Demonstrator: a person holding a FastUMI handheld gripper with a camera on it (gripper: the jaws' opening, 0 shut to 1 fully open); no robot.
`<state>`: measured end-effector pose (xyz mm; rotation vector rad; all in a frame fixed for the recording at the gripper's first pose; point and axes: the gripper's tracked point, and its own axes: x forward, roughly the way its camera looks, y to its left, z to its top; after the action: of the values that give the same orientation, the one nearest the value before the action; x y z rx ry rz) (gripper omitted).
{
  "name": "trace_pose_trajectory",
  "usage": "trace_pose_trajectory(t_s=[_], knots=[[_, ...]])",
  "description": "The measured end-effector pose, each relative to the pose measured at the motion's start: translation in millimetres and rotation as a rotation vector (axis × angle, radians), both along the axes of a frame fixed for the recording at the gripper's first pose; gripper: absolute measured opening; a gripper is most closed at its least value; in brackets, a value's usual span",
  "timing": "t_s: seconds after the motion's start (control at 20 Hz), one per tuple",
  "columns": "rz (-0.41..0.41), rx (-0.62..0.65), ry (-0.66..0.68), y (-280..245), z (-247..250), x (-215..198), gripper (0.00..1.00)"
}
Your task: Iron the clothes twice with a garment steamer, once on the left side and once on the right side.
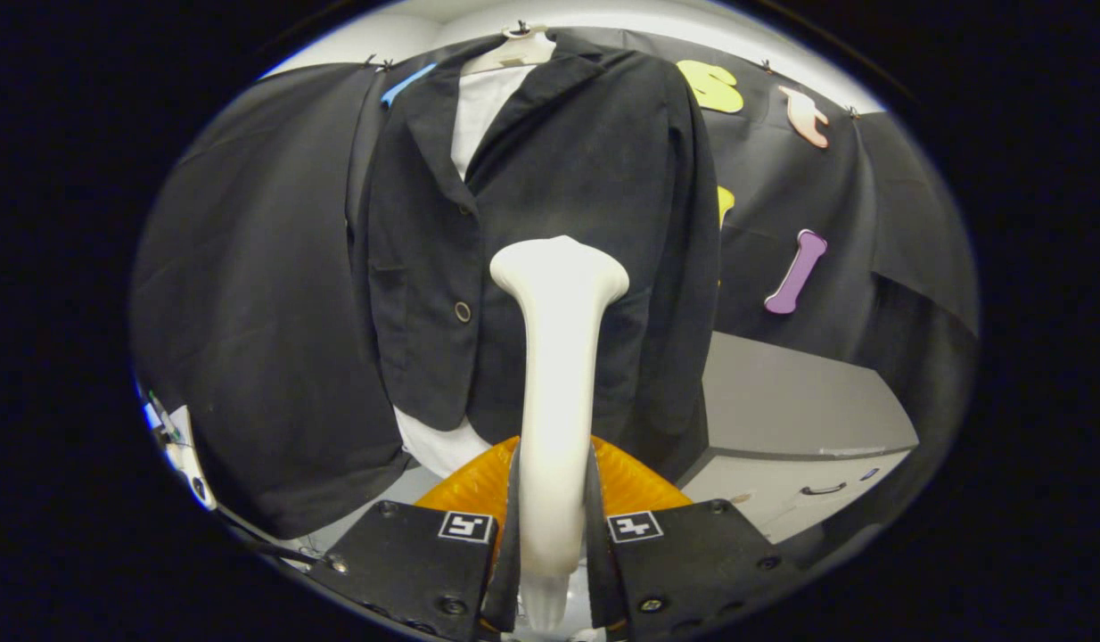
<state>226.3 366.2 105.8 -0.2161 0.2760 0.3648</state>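
Observation:
A black jacket (532, 232) over a white shirt (479, 107) hangs on a white hanger (519, 49) against the booth wall. My gripper (554, 517) is shut on the white garment steamer (559, 357), both fingers pressing on its handle. The steamer stands upright between the fingers. Its wide head (559, 267) sits in front of the jacket's right half, at about the level of the lower button (462, 311). Whether the head touches the cloth I cannot tell. The white shirt's hem (434, 446) shows below the jacket.
An orange ribbed object (630, 481) lies just beyond the fingers, under the steamer's handle. A grey cabinet (791, 419) with a drawer handle stands to the right of the jacket. Black cloth hangs to the jacket's left.

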Motion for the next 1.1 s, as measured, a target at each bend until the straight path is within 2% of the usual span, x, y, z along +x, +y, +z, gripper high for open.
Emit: trace_pose_trajectory(t_s=[0.9,1.1], knots=[[0.010,-0.040,0.171,-1.8,-102.5,-13.7,0.33],[0.012,-0.029,0.199,-0.9,-111.5,-17.1,0.33]])
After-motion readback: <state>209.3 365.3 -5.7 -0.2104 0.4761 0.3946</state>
